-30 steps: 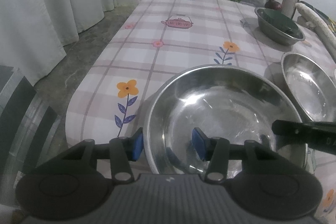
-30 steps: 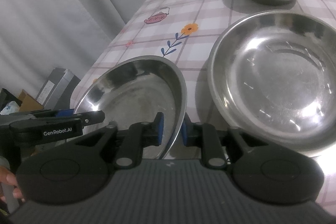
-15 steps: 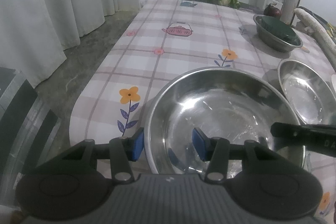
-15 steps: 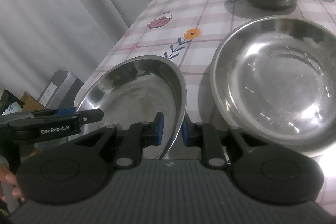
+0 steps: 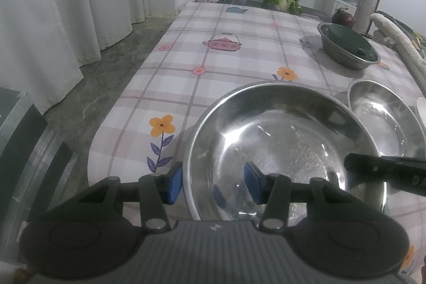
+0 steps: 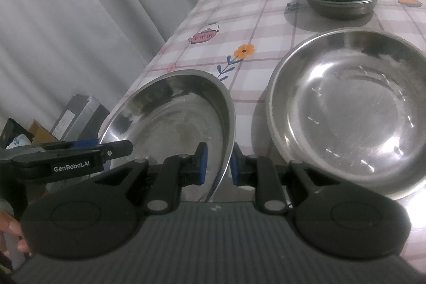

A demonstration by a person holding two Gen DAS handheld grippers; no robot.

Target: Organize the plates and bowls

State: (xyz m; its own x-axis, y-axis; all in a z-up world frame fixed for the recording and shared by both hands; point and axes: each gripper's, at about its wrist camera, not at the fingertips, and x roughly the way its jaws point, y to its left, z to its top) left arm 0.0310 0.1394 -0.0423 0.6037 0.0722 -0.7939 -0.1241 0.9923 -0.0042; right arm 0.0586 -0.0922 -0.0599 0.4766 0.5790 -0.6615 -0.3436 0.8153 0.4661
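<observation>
Steel bowl [image 6: 170, 119] at the table's [image 5: 226, 65] near edge: right gripper [image 6: 217, 164] pinches its rim; left gripper [image 5: 213, 181] straddles the rim, jaws half-wide, not gripping.

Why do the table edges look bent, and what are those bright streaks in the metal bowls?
Left wrist view: the fisheye lens curves the table, corners go dark; room light glints in the big bowl. Right wrist view: same bending, glare streaks in the other bowl.

Steel bowl [image 5: 287, 148] between gripper [image 5: 214, 182] fingers
</observation>
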